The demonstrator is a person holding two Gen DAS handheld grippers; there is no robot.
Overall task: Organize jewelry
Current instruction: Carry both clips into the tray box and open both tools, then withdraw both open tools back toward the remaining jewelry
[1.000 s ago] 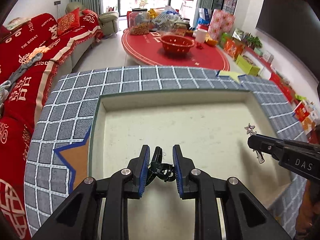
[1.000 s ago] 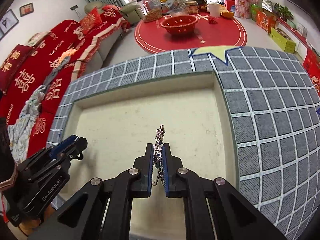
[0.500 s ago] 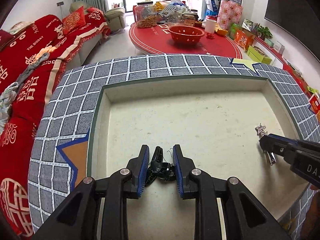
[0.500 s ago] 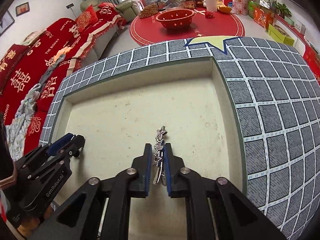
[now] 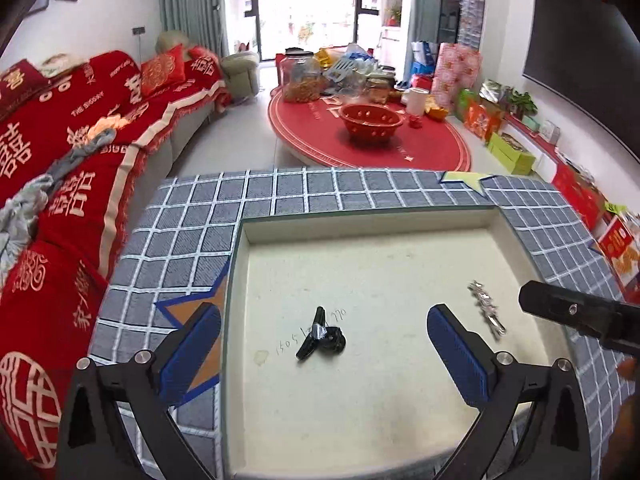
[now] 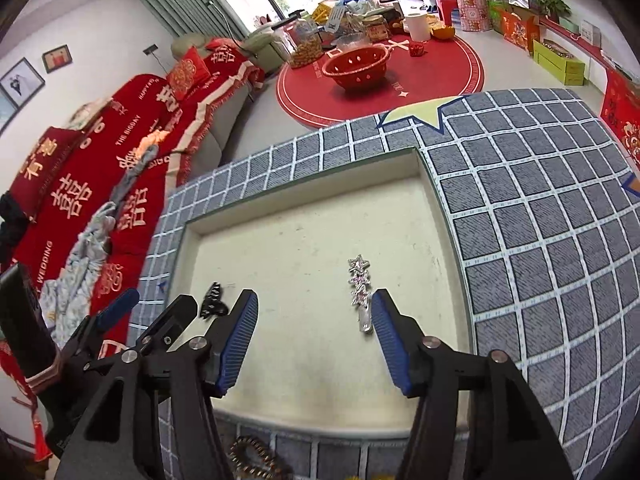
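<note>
Both grippers spread wide, left gripper (image 5: 324, 344) over the black hair claw (image 5: 321, 335) lying on the cream tray floor (image 5: 380, 272), right gripper (image 6: 314, 330) beside the silver star hair clip (image 6: 359, 290), nothing gripped

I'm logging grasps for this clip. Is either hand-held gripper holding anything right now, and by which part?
Nothing is held. The left hand-held gripper is open, the black hair clip lying on the tray. The right hand-held gripper is open beside the silver hairpin.
</note>
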